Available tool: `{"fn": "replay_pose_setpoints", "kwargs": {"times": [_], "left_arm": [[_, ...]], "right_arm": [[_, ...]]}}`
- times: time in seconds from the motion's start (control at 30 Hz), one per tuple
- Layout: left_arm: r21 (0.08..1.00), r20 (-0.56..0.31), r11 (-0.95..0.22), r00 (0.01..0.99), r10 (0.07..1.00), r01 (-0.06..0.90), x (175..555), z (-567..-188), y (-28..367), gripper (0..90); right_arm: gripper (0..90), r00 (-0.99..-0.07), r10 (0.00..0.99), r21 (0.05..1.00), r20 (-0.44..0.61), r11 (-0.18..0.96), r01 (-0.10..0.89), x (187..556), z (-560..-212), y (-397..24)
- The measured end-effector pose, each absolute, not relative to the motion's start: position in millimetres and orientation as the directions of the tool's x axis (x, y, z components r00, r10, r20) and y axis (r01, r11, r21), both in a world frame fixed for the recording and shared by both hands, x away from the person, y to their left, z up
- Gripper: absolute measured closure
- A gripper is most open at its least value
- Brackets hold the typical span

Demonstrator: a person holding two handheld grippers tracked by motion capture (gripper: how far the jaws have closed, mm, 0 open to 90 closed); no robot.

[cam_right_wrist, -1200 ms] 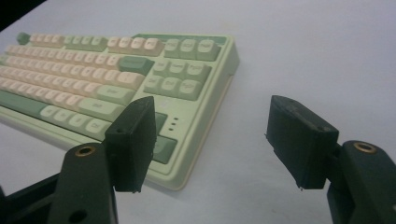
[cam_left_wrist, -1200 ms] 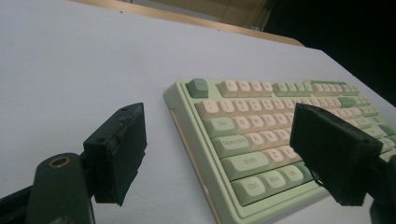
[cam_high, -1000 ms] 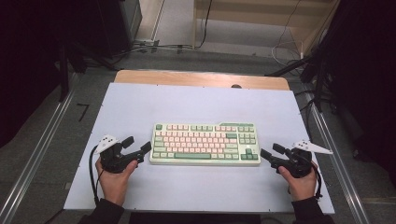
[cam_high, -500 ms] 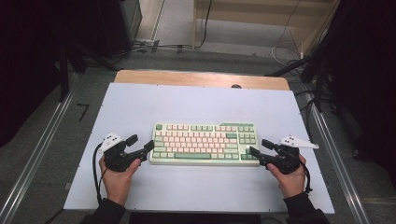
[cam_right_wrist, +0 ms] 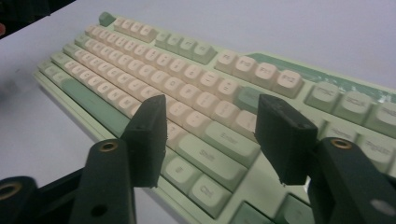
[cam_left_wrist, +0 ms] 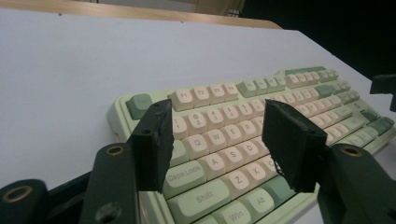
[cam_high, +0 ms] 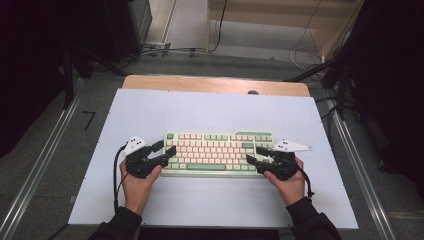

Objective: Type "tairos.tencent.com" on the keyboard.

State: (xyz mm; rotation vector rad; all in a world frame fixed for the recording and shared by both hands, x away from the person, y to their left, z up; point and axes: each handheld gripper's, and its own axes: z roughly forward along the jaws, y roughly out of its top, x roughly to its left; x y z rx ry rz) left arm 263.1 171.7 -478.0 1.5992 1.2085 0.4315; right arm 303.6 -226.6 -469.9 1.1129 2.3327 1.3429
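Mechanical keyboard (cam_high: 220, 152) flat on white table (cam_high: 210, 107), near front edge. Left gripper (cam_high: 164, 152) over its left end, jaws apart, just been narrowing, keys beneath, no grip. Right gripper (cam_high: 255, 154) over right end, same: gaping, closing in.

Pale green plastic keyboard (cam_high: 219, 154) with cream-pink letter keys and darker sage green modifier keys, space bar and corner key; grey lettering on the caps. Beneath the keyboard, pale lavender-white counter (cam_high: 210, 107), edged along its far side by a light wooden strip (cam_high: 200, 83). At the keyboard's left end, black left gripper (cam_high: 164, 152) with white top plate; at its right end, black right gripper (cam_high: 254, 156), likewise white-plated. Brass-coloured rings in the black jaws.
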Motion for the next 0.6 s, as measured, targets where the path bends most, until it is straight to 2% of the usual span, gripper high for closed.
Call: {"fn": "replay_pose_setpoints", "kwargs": {"times": [0.1,0.13,0.2,0.23,0.27,0.47,0.5,0.53,0.57,0.6], "left_arm": [[0.872,-0.273,0.028,0.439,0.856,0.489,266,-478,167,47.1],[0.874,-0.26,0.009,0.453,0.853,0.486,268,-478,163,52.7],[0.877,-0.253,0.0,0.462,0.85,0.481,269,-477,161,59.3],[0.881,-0.243,-0.01,0.47,0.849,0.473,270,-477,159,59.3],[0.882,-0.236,-0.021,0.481,0.844,0.471,271,-476,156,64.6],[0.878,-0.225,-0.049,0.5,0.836,0.476,279,-478,147,76.2],[0.878,-0.225,-0.049,0.5,0.836,0.476,279,-478,147,77.7],[0.876,-0.221,-0.057,0.505,0.835,0.478,281,-478,145,78.5],[0.876,-0.221,-0.057,0.505,0.835,0.478,281,-478,145,80.3],[0.874,-0.217,-0.066,0.506,0.835,0.482,282,-478,142,82.5]], "right_arm": [[49.5,-0.697,0.699,0.818,0.161,0.301,0.491,306,-470,-220],[52.0,-0.708,0.688,0.819,0.162,0.307,0.485,309,-470,-212],[55.4,-0.714,0.681,0.817,0.159,0.316,0.483,310,-470,-207],[55.4,-0.714,0.681,0.817,0.159,0.316,0.483,310,-470,-207],[58.6,-0.722,0.672,0.816,0.162,0.32,0.482,313,-472,-201],[73.8,-0.744,0.643,0.81,0.179,0.333,0.483,319,-474,-190],[73.8,-0.744,0.643,0.81,0.179,0.333,0.483,319,-474,-190],[83.7,-0.751,0.637,0.809,0.176,0.341,0.478,321,-474,-185],[83.7,-0.751,0.637,0.809,0.176,0.341,0.478,321,-474,-185],[87.8,-0.758,0.628,0.808,0.177,0.347,0.476,322,-473,-181]]}}
